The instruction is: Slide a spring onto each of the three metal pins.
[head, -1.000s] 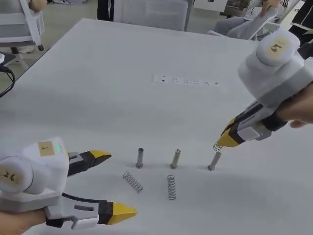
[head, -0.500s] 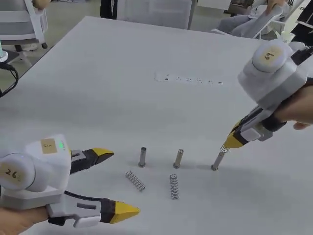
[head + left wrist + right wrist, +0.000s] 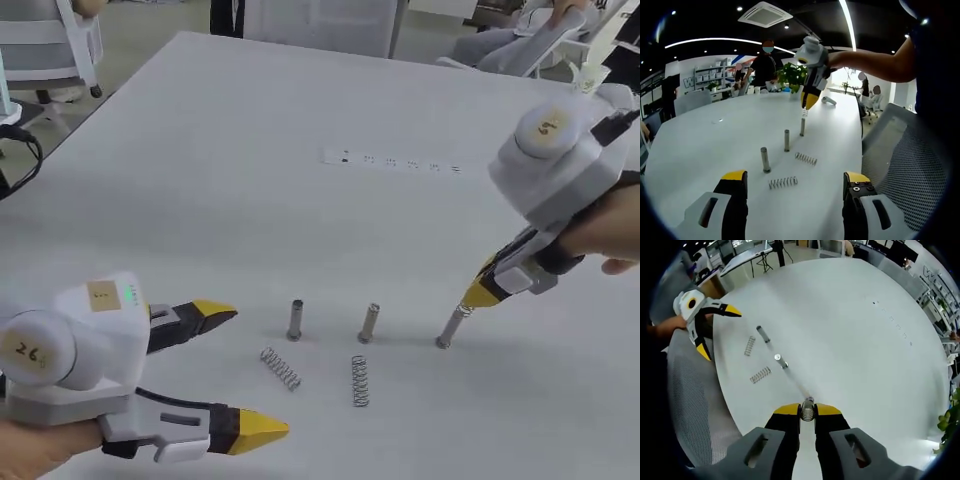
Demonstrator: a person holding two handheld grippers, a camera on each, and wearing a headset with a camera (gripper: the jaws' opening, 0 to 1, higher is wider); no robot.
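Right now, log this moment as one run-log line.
right gripper: shut on spring, at top of rightmost pin | left gripper: open, empty | other two pins: bare | two springs: loose on table

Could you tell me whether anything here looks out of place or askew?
Nothing stands out. The three short metal pins stand upright on the white table, two loose coil springs lie flat beside them, and the right gripper is shut on a third coil spring at the end pin.

head: high, looking down | gripper views: low, facing each other | shared: pins (image 3: 369, 323)
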